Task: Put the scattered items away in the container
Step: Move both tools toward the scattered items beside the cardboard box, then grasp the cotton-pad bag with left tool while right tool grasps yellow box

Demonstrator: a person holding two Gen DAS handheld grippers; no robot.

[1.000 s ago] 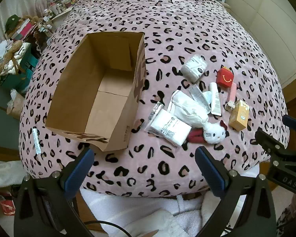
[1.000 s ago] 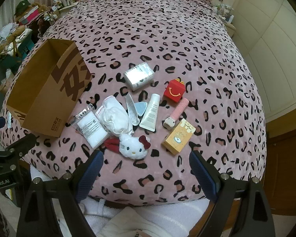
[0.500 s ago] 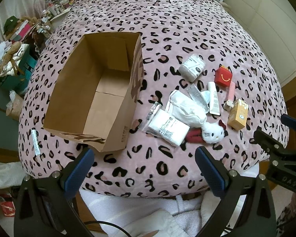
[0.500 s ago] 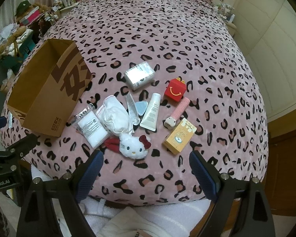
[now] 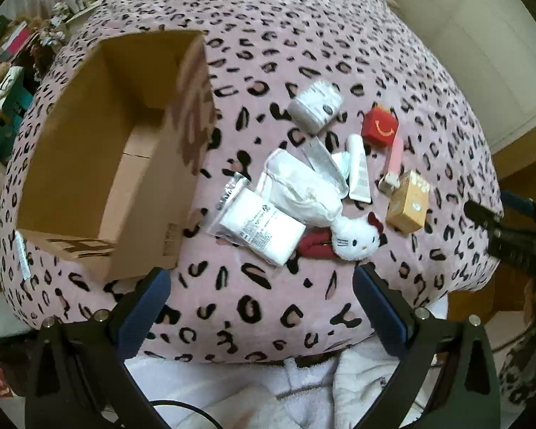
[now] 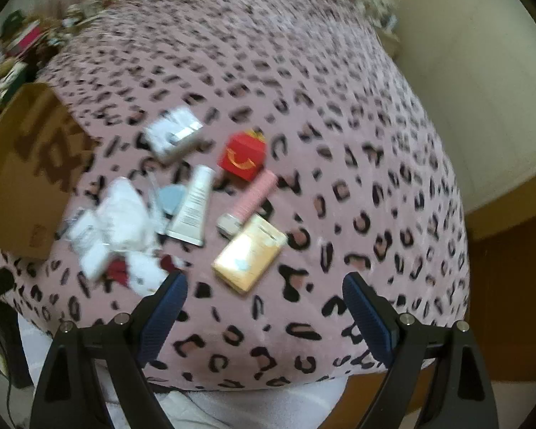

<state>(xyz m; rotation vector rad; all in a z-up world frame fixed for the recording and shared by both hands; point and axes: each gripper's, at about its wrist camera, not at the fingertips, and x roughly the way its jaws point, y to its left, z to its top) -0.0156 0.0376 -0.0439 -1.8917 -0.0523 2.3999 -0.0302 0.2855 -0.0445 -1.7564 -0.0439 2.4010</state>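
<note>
An open brown paper bag (image 5: 100, 164) lies on the leopard-print bed, empty inside; it shows at the left of the right wrist view (image 6: 25, 175). Scattered to its right are a white packet (image 5: 261, 228), a white pouch (image 5: 300, 189), a Hello Kitty plush (image 5: 353, 239), a white tube (image 6: 193, 211), a silver-white box (image 6: 171, 134), a red box (image 6: 243, 157), a pink stick (image 6: 255, 196) and a tan box (image 6: 248, 252). My left gripper (image 5: 257, 307) is open and empty, near the plush. My right gripper (image 6: 264, 307) is open and empty, just short of the tan box.
The bed's front edge (image 5: 268, 354) drops to white towelling below. Cluttered shelves and bags (image 5: 3, 71) stand to the left of the bed. A pale wall (image 6: 482, 89) and wooden floor lie to the right. The right gripper shows at the left wrist view's right edge (image 5: 511, 236).
Both grippers have moved forward toward the items. The right one has swung toward the tan box, blurring its view. Nothing on the bed has moved.
</note>
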